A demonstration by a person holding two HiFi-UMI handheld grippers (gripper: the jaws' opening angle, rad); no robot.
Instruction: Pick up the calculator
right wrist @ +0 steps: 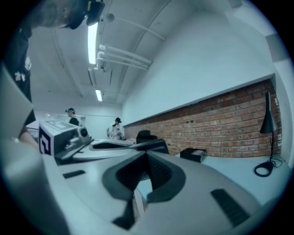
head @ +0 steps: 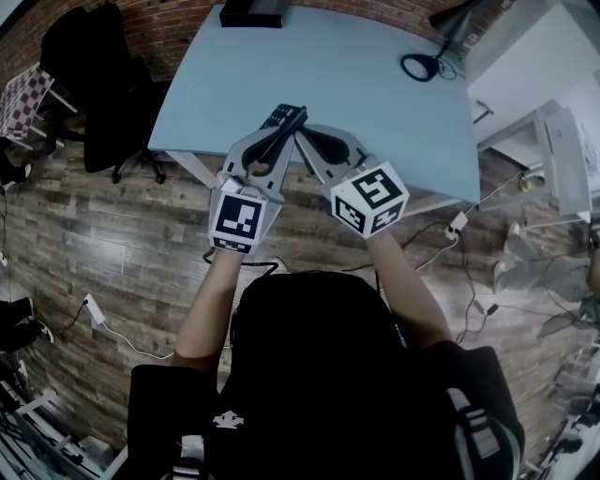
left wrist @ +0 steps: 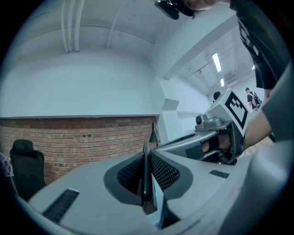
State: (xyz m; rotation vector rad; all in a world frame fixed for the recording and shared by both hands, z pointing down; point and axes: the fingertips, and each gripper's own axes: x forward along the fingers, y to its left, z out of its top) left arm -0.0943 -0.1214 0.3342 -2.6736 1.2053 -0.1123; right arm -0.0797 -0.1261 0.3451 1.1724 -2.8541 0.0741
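The black calculator [head: 284, 117] is up off the blue-grey table [head: 328, 66], above its near edge. My left gripper [head: 279, 134] is shut on it. In the left gripper view the calculator [left wrist: 145, 179] stands edge-on as a thin black slab between the ribbed pads [left wrist: 163, 172]. My right gripper [head: 300, 134] comes in from the right, its tip close beside the calculator's end. In the right gripper view its pads [right wrist: 158, 170] meet with nothing between them, and the calculator [right wrist: 154, 146] shows just beyond the tips.
A black box [head: 251, 13] sits at the table's far edge by the brick wall. A desk lamp's round base [head: 420, 66] stands at the far right. A black office chair [head: 94, 84] is left of the table. Cables and a power strip [head: 91, 309] lie on the wooden floor.
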